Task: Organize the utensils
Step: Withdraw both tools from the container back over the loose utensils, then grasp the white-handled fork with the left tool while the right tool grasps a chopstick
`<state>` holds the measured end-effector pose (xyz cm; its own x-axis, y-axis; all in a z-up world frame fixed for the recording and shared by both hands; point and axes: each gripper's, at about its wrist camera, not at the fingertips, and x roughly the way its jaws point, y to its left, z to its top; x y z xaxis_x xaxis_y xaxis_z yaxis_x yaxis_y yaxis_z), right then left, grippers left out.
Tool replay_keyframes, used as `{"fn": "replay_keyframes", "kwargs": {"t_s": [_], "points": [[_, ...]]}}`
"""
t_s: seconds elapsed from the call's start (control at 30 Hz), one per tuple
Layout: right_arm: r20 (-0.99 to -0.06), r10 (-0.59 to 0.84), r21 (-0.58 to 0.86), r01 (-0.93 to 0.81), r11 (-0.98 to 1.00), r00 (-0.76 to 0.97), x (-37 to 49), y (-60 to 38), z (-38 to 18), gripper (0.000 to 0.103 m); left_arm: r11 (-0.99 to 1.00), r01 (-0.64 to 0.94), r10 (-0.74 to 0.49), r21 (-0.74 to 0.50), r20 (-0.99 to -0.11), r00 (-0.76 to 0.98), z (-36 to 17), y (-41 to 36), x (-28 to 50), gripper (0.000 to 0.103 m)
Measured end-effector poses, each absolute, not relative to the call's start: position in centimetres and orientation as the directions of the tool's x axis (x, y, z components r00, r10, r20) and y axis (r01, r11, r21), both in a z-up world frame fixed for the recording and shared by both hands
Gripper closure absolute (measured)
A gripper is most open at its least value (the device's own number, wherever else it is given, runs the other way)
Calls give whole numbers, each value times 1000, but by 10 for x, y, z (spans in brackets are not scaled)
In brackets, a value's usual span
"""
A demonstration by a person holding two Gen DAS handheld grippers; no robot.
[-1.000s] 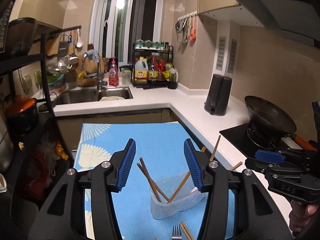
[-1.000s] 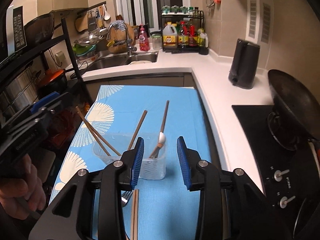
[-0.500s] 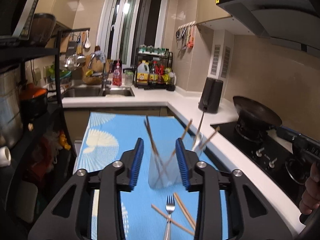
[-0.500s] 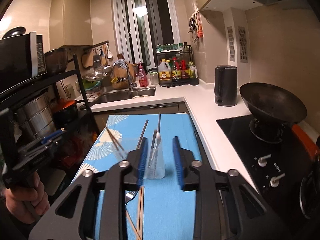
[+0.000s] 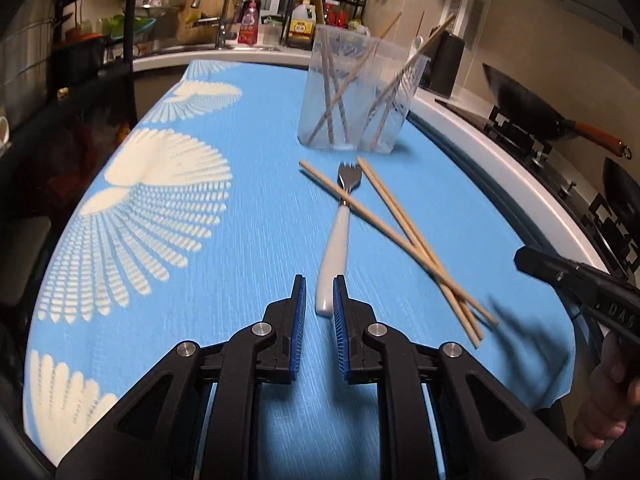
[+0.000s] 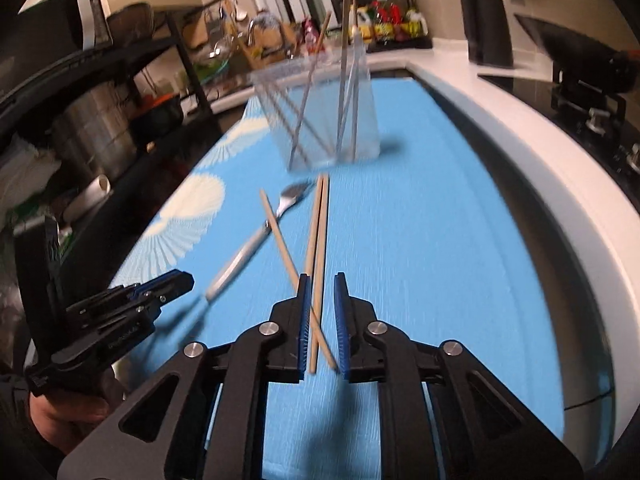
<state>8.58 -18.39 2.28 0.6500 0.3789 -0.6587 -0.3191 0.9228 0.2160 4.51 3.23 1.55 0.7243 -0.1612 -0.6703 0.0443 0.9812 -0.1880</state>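
Note:
A clear plastic holder (image 5: 356,92) with several chopsticks stands on the blue cloth (image 5: 200,248); it also shows in the right wrist view (image 6: 320,120). In front of it lie a white-handled fork (image 5: 335,248) and three loose chopsticks (image 5: 404,232). My left gripper (image 5: 319,300) is low over the cloth, its jaws narrowly open around the end of the fork handle. My right gripper (image 6: 322,304) is low too, its jaws narrowly open around the near ends of the chopsticks (image 6: 318,240). The fork (image 6: 256,240) lies left of them.
A white counter edge (image 5: 500,160) runs along the right of the cloth, with a stove and a wok (image 5: 528,108) beyond. A black kettle (image 6: 490,28) stands at the back. A dark metal rack with pots (image 6: 92,132) is on the left.
Both grippers have dropped from high above the holder to just over the cloth near its front edge. Their jaws have narrowed. The left now straddles the fork handle, the right the chopstick ends.

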Motion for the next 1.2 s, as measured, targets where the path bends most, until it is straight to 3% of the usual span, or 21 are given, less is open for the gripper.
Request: {"fn": "replay_keyframes", "kwargs": {"t_s": [0.1, 0.43, 0.6, 0.8, 0.87, 1.2], "points": [[-673, 387, 215, -333, 918, 630, 87, -179, 10, 85, 987, 54, -140, -152, -645, 751, 17, 30, 47, 88], [-730, 369, 171, -370, 913, 575, 94, -167, -16, 87, 985, 67, -159, -160, -682, 714, 3, 17, 58, 77], [-709, 378, 144, -403, 904, 595, 90, -164, -12, 98, 980, 67, -180, -185, -709, 682, -2, 16, 65, 77], [-646, 385, 161, -376, 913, 659, 84, -178, -1, 98, 982, 82, -181, -171, -711, 680, -3, 11, 65, 78], [-632, 366, 169, -340, 925, 683, 85, -187, 0, 98, 982, 80, -178, -170, -713, 679, -4, 12, 65, 86], [-684, 293, 178, -236, 955, 668, 91, -207, -21, 96, 987, 92, -158, -130, -708, 689, -4, 6, 56, 86]]}}
